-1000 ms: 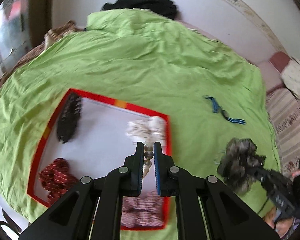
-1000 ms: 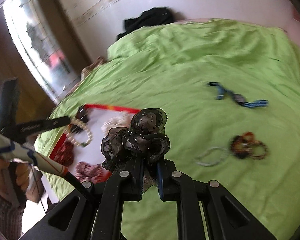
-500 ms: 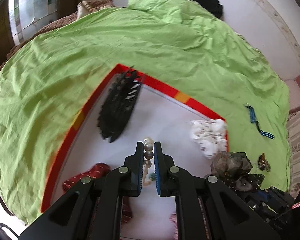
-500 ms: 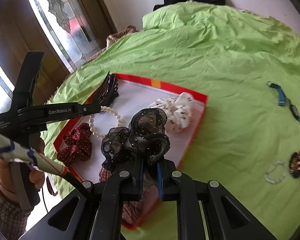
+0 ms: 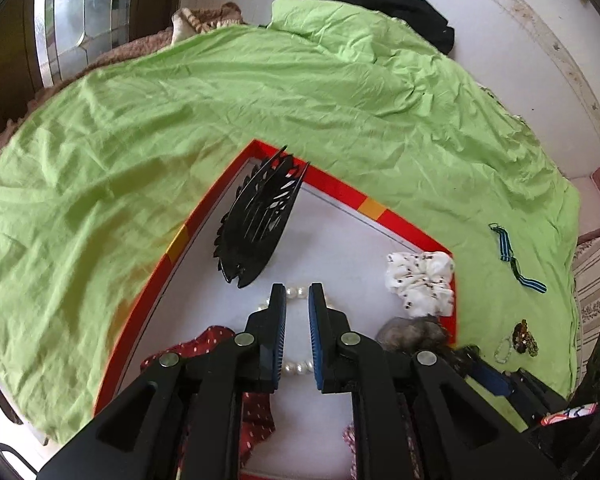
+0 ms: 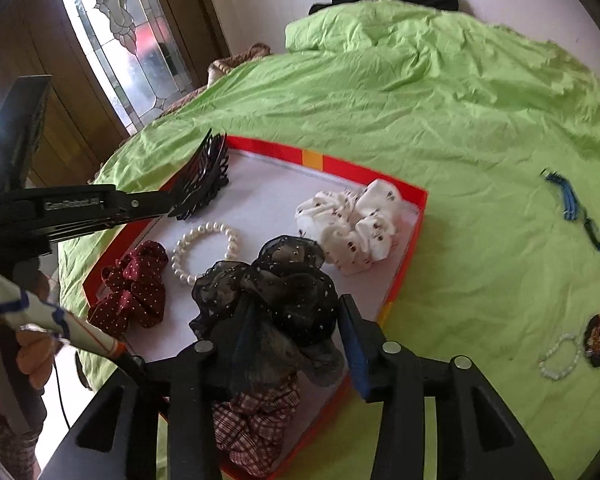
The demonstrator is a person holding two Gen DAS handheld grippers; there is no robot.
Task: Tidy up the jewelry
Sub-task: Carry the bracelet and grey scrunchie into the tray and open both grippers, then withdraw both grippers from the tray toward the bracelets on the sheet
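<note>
Releasing: left view, left hand-held gripper [image 5: 297,297] jaws parting over pearls [image 5: 298,367] lying in tray [image 5: 342,189]; should lift straight. Right view, right hand-held gripper [image 6: 290,322] spreading, black scrunchie [image 6: 276,288] loose between, over tray's near edge; should clear frills before withdrawing.

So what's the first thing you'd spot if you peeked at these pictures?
Probably the bright green sheet covering the bed, with the red-edged tray lying on it. Inside the tray, a frilly black scrunchie sits between the right gripper's opening jaws, beside a pearl bracelet and a white scrunchie.
</note>
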